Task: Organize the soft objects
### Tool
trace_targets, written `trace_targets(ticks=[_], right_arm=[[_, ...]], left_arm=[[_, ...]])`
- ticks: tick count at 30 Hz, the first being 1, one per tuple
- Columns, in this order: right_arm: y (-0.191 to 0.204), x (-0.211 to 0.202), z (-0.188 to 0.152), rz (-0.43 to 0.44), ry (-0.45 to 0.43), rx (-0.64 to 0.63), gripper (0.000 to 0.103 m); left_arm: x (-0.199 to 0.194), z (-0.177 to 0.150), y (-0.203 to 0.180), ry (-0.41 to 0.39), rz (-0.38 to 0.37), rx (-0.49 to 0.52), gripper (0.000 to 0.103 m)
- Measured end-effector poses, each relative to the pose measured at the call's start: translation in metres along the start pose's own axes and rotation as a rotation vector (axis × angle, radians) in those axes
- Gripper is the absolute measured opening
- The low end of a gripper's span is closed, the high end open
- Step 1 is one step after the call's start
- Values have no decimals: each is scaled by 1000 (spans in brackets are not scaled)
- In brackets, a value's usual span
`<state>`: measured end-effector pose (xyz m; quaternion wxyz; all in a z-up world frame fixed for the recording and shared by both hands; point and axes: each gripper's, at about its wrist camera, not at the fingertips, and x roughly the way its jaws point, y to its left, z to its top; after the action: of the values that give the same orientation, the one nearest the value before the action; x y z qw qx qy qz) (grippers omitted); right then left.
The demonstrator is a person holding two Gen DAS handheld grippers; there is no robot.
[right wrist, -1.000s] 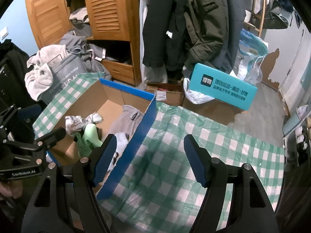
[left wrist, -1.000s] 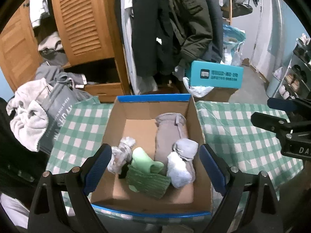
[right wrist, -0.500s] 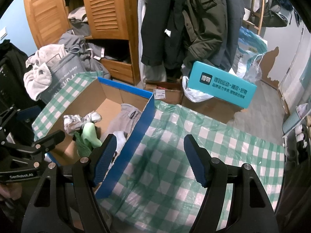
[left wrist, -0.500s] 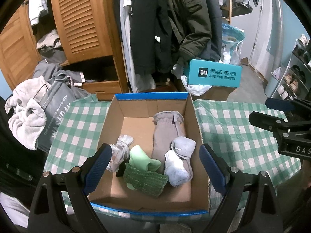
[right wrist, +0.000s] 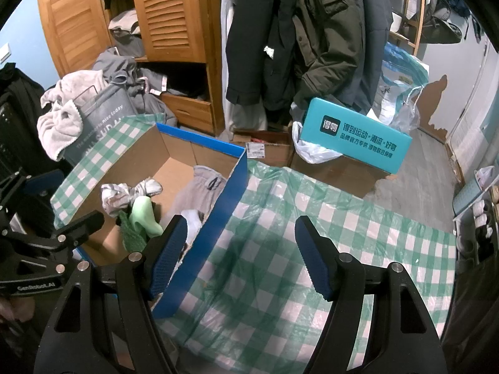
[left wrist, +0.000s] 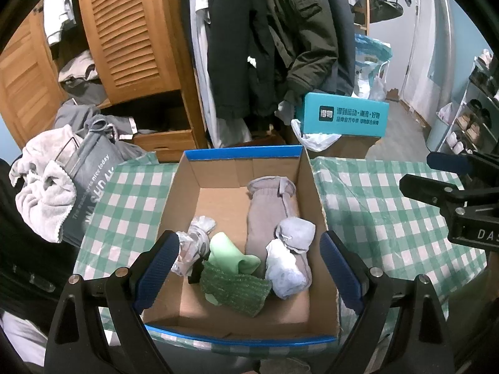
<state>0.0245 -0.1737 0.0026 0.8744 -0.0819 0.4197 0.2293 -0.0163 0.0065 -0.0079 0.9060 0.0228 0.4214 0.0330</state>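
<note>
An open cardboard box [left wrist: 240,155] with blue rim stands on the green checked tablecloth [left wrist: 374,205]. Inside lie a long grey sock [left wrist: 265,212], a light grey sock ball [left wrist: 293,233], a whitish sock [left wrist: 283,271], a light green sock [left wrist: 227,252], a dark green knit piece [left wrist: 237,290] and a grey-white patterned sock [left wrist: 193,246]. My left gripper [left wrist: 249,268] is open and empty, raised above the box's near end. My right gripper [right wrist: 240,255] is open and empty above the bare tablecloth [right wrist: 312,205], right of the box [right wrist: 227,212].
A grey laundry bag [left wrist: 90,184] with a pale towel [left wrist: 43,199] stands left of the table. Beyond it are a wooden louvred wardrobe [left wrist: 124,31], hanging coats [left wrist: 280,37] and a teal box [left wrist: 343,115] on cartons. A shoe rack [left wrist: 474,118] stands at the right.
Both grippers have drawn back and up a little from the box, so more of the room shows. Both stay open; the socks have not moved.
</note>
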Motion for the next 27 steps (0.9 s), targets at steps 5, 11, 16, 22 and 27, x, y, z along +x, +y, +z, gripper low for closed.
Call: trace_targets(ticks=[5, 11, 16, 22, 27], right_arm=[[1, 0, 1, 0, -1, 0, 71], [1, 0, 1, 0, 0, 0, 71], [0, 0, 1, 0, 1, 1, 71], [-1, 0, 1, 0, 0, -1, 71], [-2, 0, 1, 0, 2, 1, 71]], left_arm=[[0, 1, 1, 2, -5, -2, 93], [0, 1, 0, 11, -15, 1, 93], [2, 0, -2, 15, -26, -1, 93], [-1, -1, -1, -4, -56, -4, 93], [-1, -1, 1, -9, -73, -14, 93]])
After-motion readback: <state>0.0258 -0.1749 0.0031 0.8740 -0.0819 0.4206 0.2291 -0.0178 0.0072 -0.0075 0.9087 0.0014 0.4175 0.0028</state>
